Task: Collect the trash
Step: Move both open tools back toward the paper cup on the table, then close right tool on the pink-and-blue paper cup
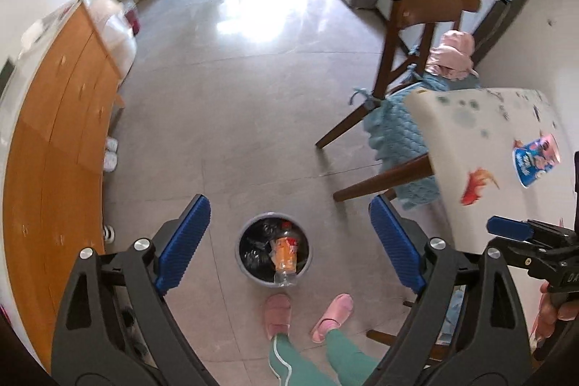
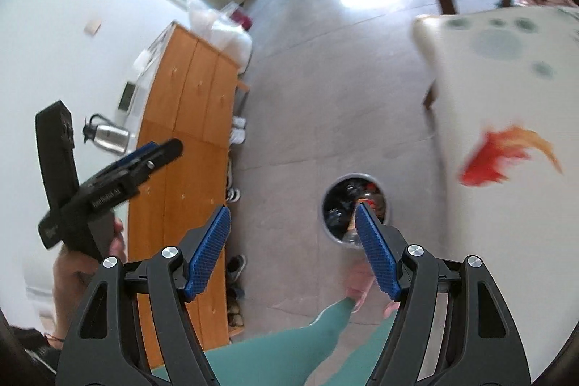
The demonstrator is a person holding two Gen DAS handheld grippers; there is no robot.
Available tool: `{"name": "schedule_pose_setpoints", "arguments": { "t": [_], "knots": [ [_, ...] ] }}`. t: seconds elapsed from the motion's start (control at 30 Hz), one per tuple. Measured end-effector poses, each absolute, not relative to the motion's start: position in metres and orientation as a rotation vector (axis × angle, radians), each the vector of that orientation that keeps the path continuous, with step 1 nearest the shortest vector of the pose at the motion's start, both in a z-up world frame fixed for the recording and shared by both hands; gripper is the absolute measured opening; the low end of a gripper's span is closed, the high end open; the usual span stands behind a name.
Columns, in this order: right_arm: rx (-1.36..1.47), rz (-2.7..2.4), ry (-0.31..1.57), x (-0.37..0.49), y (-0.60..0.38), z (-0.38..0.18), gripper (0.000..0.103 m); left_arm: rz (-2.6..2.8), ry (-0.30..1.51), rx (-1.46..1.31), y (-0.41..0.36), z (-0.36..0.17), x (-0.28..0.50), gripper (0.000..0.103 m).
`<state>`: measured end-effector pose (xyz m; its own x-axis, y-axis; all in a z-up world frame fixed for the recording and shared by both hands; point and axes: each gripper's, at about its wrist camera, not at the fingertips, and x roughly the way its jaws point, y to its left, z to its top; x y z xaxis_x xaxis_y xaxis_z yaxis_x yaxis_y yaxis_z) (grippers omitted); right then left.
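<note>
Grey tiled floor point(image 1: 231, 132), lower centre: we see round grey bin point(image 1: 243, 264) holding orange-labelled plastic bottle point(image 1: 284, 255). Blue-pink paper cup point(image 1: 535, 161) remains on white table point(image 1: 470, 140), right. Left gripper point(image 1: 289, 241), right gripper point(image 2: 293, 252) both released, empty.

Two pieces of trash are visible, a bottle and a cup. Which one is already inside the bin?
The plastic bottle with the orange label: it stands in the grey bin on the floor. The blue paper cup lies on the table.
</note>
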<state>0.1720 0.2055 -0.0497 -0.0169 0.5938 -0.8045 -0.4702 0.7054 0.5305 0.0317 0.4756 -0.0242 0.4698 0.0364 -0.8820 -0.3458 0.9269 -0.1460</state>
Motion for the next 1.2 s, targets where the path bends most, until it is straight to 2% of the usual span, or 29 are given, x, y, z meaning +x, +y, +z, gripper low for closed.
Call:
{"name": "schedule_pose_setpoints", "arguments": {
  "t": [0.1, 0.57, 0.9, 1.2],
  "knots": [
    [0.148, 0.767, 1.305, 0.178, 0.162, -0.041, 0.076, 0.176, 1.040, -0.269, 0.454, -0.008, 0.047, 0.088],
    [0.224, 0.364, 1.168, 0.215, -0.027, -0.019, 0.077, -0.133, 1.013, -0.106, 0.312, 0.039, 0.130, 0.089],
    [0.207, 0.264, 1.151, 0.258, -0.071, -0.040, 0.088, -0.188, 1.039, -0.078, 0.235, 0.040, 0.170, 0.089],
    [0.173, 0.297, 1.173, 0.299, -0.068, -0.063, 0.088, -0.148, 1.096, -0.121, 0.212, 0.013, 0.189, 0.089]
  ]
}}
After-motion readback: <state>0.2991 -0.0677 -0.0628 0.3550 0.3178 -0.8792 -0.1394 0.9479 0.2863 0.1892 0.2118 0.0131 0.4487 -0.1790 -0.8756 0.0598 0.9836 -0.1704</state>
